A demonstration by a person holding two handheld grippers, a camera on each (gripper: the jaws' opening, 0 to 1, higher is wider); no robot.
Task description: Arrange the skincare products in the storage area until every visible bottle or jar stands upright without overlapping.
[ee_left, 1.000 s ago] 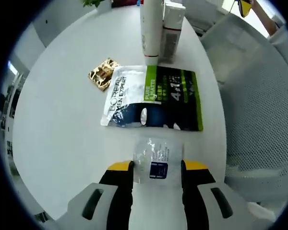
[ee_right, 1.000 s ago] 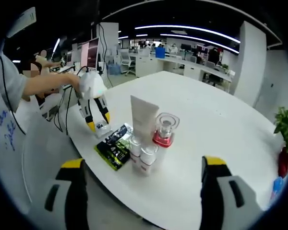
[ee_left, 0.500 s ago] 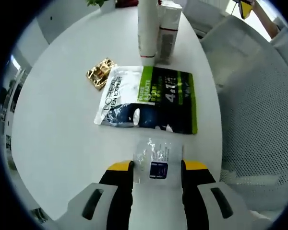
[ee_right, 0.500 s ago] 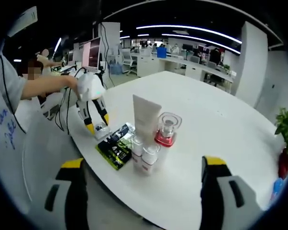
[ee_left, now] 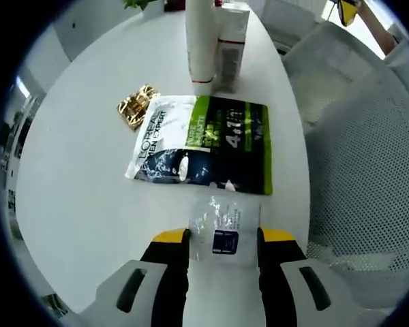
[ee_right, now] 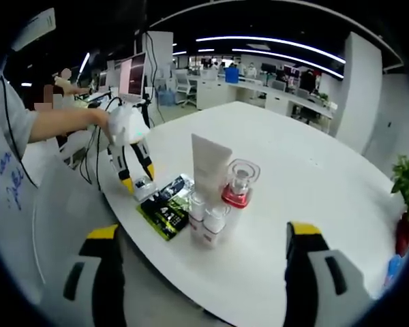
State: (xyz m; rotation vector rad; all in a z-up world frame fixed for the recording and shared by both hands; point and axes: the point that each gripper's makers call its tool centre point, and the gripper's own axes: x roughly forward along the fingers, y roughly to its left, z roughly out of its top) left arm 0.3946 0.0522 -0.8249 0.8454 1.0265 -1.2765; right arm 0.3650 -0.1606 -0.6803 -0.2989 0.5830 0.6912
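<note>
A small clear sachet with a blue label [ee_left: 223, 230] sits between the yellow-tipped jaws of my left gripper [ee_left: 224, 236], which is shut on it above the white table [ee_left: 75, 177]. Beyond it lie a flat green, black and white pack [ee_left: 201, 145] and a gold wrapper [ee_left: 135, 107]. A white tube [ee_left: 200, 41] and a white box [ee_left: 230, 48] stand behind. In the right gripper view, the tube [ee_right: 210, 163], a clear jar with a red base [ee_right: 238, 184] and two small white bottles [ee_right: 204, 221] stand upright together. My right gripper [ee_right: 204, 233] is open, well short of them. The left gripper [ee_right: 140, 180] hovers by the pack [ee_right: 165, 206].
A white mesh chair [ee_left: 368, 170] stands close beside the table edge. A person's arm [ee_right: 54, 122] reaches in from the left. A potted plant [ee_right: 405, 184] stands at the table's far right. Office desks and monitors fill the background.
The left gripper view has drawn back and shifted, so the pack, wrapper and tube sit farther left. The sachet stays fixed between the left jaws. The right gripper has barely moved.
</note>
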